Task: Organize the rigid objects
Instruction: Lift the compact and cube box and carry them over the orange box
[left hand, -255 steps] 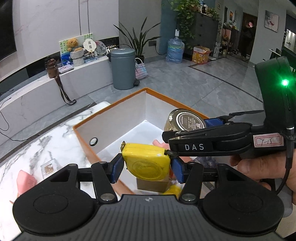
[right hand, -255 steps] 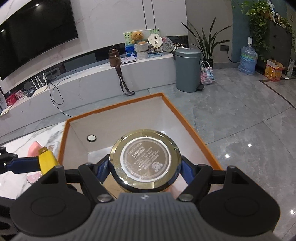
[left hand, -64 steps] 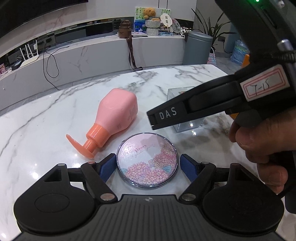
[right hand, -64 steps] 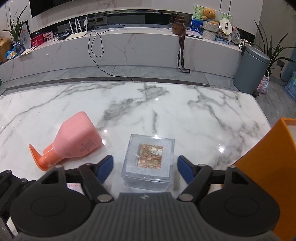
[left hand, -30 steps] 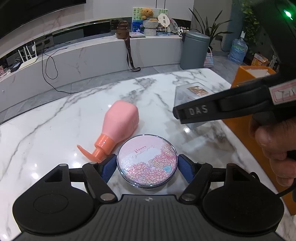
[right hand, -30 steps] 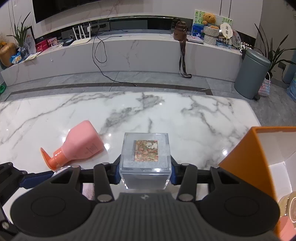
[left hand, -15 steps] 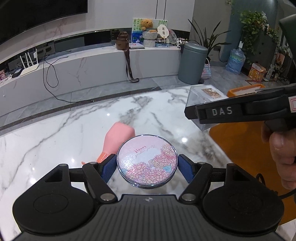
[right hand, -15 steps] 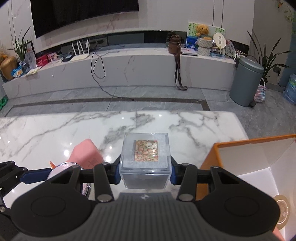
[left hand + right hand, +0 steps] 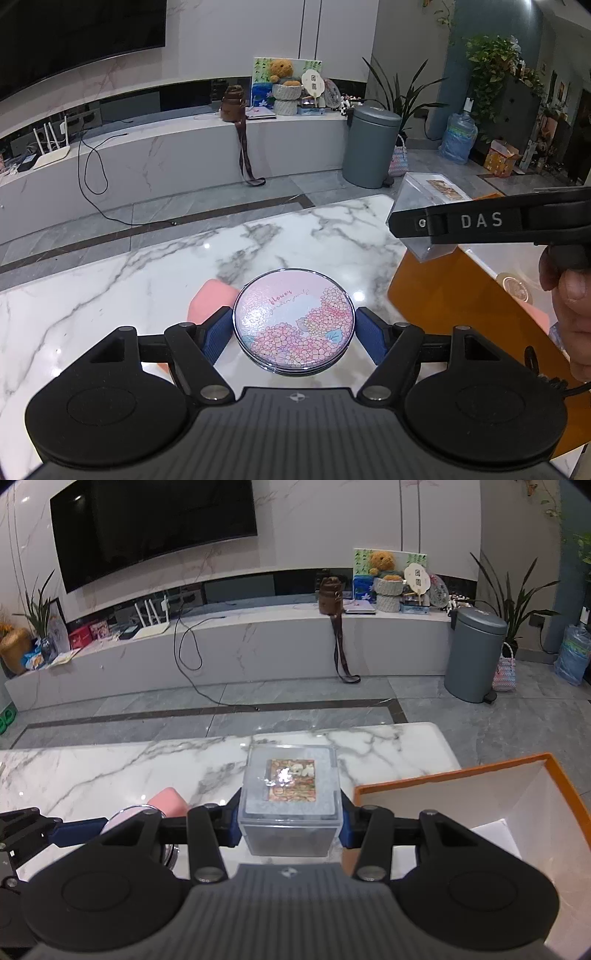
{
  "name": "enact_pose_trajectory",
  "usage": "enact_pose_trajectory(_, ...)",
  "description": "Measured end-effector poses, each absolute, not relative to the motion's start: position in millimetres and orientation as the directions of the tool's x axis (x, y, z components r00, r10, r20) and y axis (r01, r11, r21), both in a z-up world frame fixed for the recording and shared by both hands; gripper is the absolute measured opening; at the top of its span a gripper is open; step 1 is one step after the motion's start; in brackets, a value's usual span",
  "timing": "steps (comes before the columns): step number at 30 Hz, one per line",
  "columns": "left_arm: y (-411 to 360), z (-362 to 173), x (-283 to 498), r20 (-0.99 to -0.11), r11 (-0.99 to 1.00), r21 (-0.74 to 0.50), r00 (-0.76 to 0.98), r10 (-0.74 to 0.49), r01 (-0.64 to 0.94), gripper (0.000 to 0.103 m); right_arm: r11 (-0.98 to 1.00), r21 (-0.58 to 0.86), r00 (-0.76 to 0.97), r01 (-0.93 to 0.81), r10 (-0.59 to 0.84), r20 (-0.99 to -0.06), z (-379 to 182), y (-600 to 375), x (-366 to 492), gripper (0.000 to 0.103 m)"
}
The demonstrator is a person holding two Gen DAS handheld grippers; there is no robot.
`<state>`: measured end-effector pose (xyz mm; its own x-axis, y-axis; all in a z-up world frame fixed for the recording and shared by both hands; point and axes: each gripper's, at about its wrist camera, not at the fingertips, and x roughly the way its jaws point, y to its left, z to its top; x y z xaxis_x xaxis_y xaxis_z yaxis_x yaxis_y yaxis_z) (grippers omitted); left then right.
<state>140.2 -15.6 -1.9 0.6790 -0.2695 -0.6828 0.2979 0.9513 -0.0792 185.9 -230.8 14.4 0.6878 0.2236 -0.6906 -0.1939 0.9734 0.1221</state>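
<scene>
The left gripper [image 9: 294, 328] is clamped on a round floral compact [image 9: 294, 320], its blue pads [image 9: 218, 334] pressed on opposite edges. The compact lies flat, lid face up and tipped slightly toward the camera; being a disc, it has no long axis, though its printed lettering runs up to the right. It hangs above the tabletop [image 9: 110, 291].

The right gripper [image 9: 290, 821] is clenched on a clear plastic cube [image 9: 290, 794], picture face up, its sides square to the fingers. It hangs above the tabletop's edge, just left of the orange box [image 9: 443, 771].

A pink bottle [image 9: 210, 299] lies on the tabletop below and behind the compact. Mostly hidden, its long axis seems to run toward the lower left.

Only the left wrist view shows the compact's pattern, the right gripper from the side with "DAS" on its finger, the hand [image 9: 569, 306] holding it, and a gold-lidded jar [image 9: 515, 288] inside the box. Only the right wrist view shows the cube's top face, the box's white inner walls, and the left gripper's finger entering from the left with the compact's edge.

The tabletop is glossy white marble with grey veins. Beyond it are grey floor tiles, a low marble ledge [image 9: 240, 646], a grey bin [image 9: 474, 653], a wall television [image 9: 147, 520], a teddy bear [image 9: 382, 565] and plants.
</scene>
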Motion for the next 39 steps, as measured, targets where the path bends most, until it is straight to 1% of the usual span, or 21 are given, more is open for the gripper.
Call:
enact_pose_trajectory(12, -32.4, 11.4, 135.9, -0.655, 0.943, -0.092, 0.694, -0.299, 0.319, 0.083, 0.977, 0.135, 0.726, -0.165, 0.213, -0.654, 33.0, -262.7, 168.9, 0.047)
enact_pose_trajectory(23, -60.1, 19.5, 132.8, -0.639, 0.930, -0.110, 0.692, -0.337, 0.351, 0.083, 0.984, 0.137, 0.751, -0.115, 0.176, -0.636, 41.8, -302.8, 149.2, 0.047)
enact_pose_trajectory(39, -108.7, 20.0, 129.7, -0.632, 0.907, -0.106, 0.677, -0.377, 0.407, 0.083, 0.992, 0.121, 0.748, -0.047, 0.115, -0.653, 38.0, -359.0, 135.6, 0.047)
